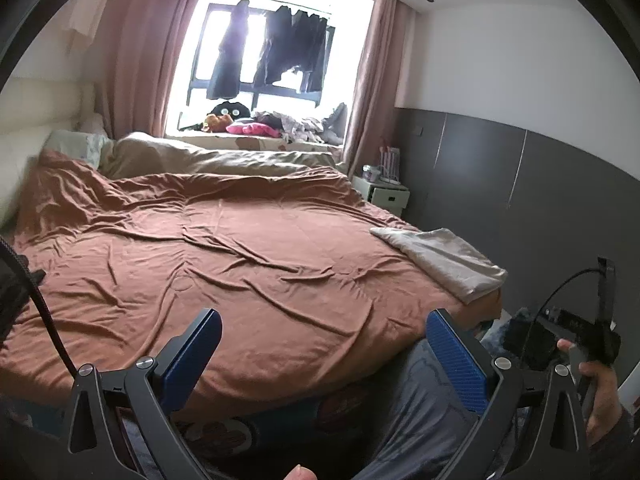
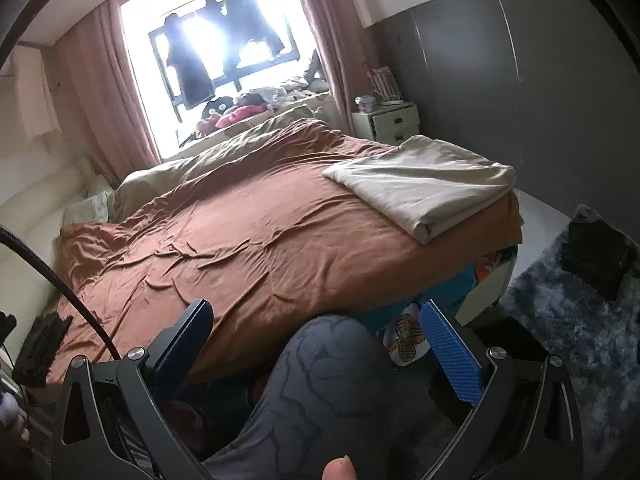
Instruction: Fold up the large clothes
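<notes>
I hold left gripper (image 1: 322, 344) and right gripper (image 2: 316, 340) wide open, both empty, above my knee (image 2: 332, 364). Folded beige cloth (image 2: 428, 188) lies beyond on the bed's (image 2: 240, 248) far-right corner; approach its edges level

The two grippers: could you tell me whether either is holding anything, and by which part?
Nothing is held. The left gripper and right gripper are both open and empty, short of the bed.
</notes>
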The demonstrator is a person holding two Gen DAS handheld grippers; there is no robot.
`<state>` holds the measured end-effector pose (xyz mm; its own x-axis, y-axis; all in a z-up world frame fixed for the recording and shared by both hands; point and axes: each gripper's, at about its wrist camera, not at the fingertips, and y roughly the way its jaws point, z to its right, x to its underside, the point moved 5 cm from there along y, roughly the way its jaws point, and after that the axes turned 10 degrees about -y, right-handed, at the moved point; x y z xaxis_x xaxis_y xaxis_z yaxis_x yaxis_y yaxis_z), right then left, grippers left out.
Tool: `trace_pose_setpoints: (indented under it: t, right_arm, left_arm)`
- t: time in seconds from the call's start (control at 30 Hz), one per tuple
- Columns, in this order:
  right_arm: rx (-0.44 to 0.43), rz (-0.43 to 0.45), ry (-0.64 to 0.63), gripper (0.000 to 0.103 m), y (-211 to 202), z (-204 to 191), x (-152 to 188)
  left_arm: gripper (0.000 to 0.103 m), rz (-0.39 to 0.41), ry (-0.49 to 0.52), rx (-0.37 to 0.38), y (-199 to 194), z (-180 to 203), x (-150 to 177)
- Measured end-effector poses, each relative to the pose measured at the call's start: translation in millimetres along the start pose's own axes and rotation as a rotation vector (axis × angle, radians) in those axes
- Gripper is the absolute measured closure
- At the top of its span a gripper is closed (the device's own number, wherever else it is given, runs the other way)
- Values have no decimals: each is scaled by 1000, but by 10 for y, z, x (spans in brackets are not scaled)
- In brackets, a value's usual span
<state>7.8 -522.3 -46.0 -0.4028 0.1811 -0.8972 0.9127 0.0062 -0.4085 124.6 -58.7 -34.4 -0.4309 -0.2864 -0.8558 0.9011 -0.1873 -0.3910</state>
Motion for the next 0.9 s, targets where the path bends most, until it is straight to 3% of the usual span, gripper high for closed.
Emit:
trace_pose_setpoints:
  t: [0.33,0.9]
  right_arm:
    - [-36,34,-54,0,-29,-241,53]
    - [-56,31,-105,0,-21,-447,172]
  left_arm:
    - [1,35,-34,-64,-137,-314,79]
    - [1,54,11,-65,-260,-256,138]
